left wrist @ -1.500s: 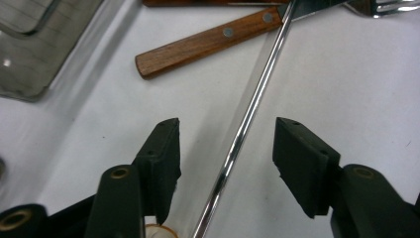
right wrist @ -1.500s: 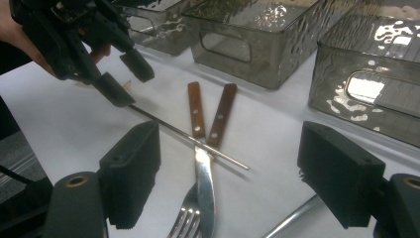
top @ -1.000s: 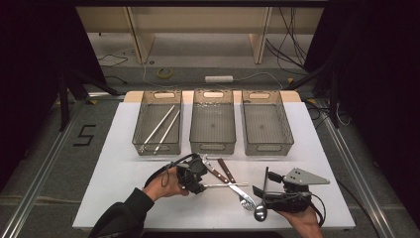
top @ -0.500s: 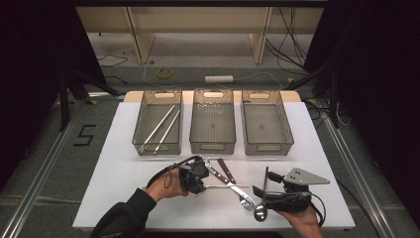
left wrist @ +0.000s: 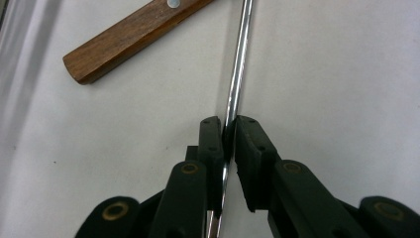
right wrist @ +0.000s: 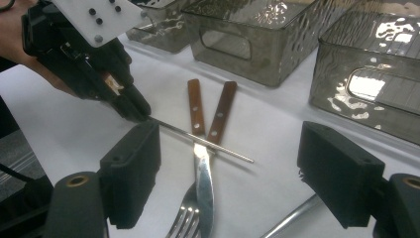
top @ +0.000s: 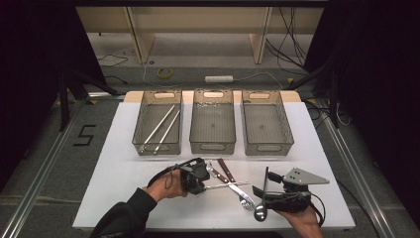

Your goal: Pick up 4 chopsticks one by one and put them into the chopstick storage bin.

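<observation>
Left gripper [left wrist: 229, 130] jaws have just been closing, now pinching metal chopstick [left wrist: 238, 64]; right gripper [right wrist: 228, 173] is resting alongside, gaping wide, holding nothing.

The left hand-held gripper [top: 204, 186] is a black, blocky body with a black cable looping off its rear; seen from the right gripper view, it carries a white plate dotted with dark screws on top. Its two jaws are black, each arm pinned with brass-ringed pivots and ending in a thick, square, dark pad with small screw holes. The right hand-held gripper [top: 261, 184] is also black, topped by a grey three-cornered plate with small holes, and trails black cable loops. A dark long sleeve [top: 126, 216] covers the left forearm.
</observation>
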